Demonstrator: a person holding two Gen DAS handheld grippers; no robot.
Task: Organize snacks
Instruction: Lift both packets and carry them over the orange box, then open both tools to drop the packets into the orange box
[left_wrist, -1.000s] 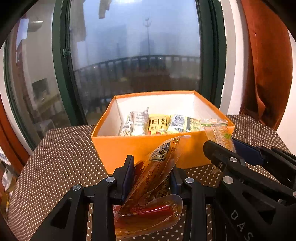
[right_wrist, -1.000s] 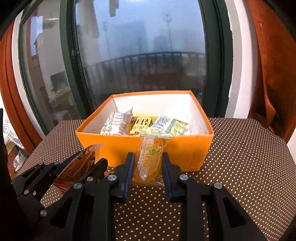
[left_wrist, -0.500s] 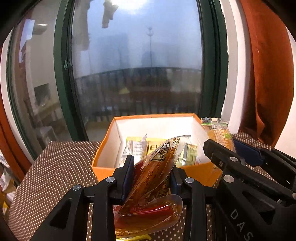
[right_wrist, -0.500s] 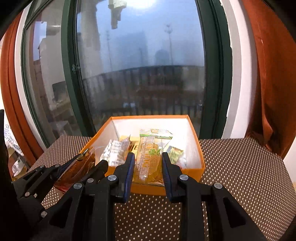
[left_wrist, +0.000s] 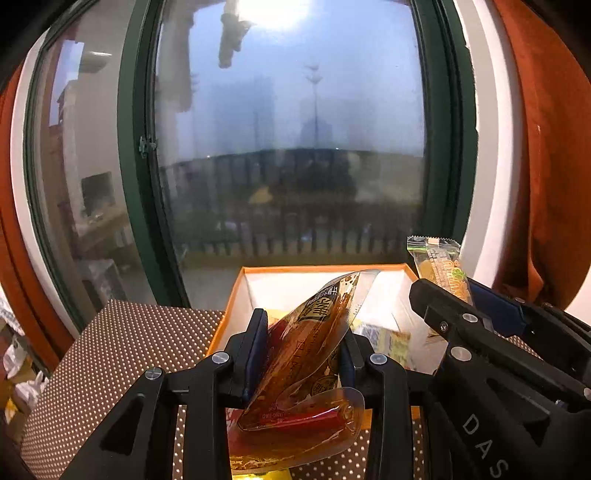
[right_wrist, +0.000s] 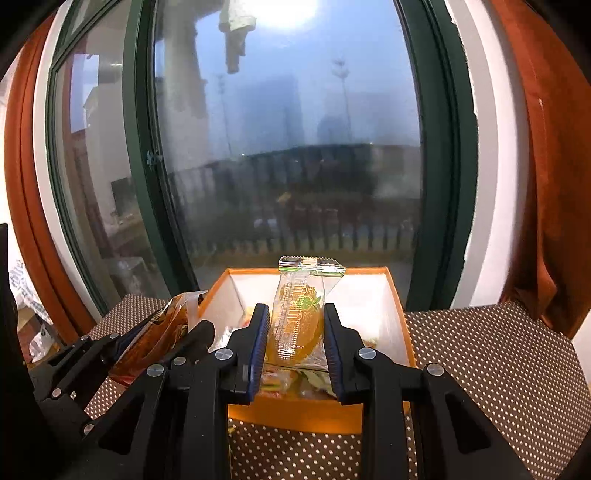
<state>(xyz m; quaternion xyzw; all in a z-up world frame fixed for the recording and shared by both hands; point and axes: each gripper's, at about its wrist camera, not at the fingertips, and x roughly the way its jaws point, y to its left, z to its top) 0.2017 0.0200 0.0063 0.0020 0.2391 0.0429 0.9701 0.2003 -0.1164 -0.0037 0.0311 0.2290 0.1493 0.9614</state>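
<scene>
The orange box's (right_wrist: 295, 413) contents are mostly hidden: both views look past held packets and black finger frames, so only scraps of wrappers (left_wrist: 384, 338) show inside it, too blurred and too covered to read. In the left wrist view the box's near wall is almost wholly behind the left gripper (left_wrist: 301, 345) and its load. The lower end of the amber packet (left_wrist: 306, 354) runs off the bottom edge of that view.

The box stands on the dotted brown counter (right_wrist: 491, 354), its far wall close to the green-framed window (right_wrist: 288, 147). Bare counter lies to the right of the box in the right wrist view and to the left of it in the left wrist view. An orange curtain (right_wrist: 554, 166) hangs at the right.

Both grippers are held side by side above the near edge of the box, pointing forward and somewhat downward toward its open top. The left gripper's fingers are clenched on the amber packet, which leans to the right between the pads with its top over the box. The right gripper (right_wrist: 295, 338) has its fingers clenched on the clear yellow packet (right_wrist: 297, 321), which stands nearly upright, its crimped top level with the box's far rim in that view.
</scene>
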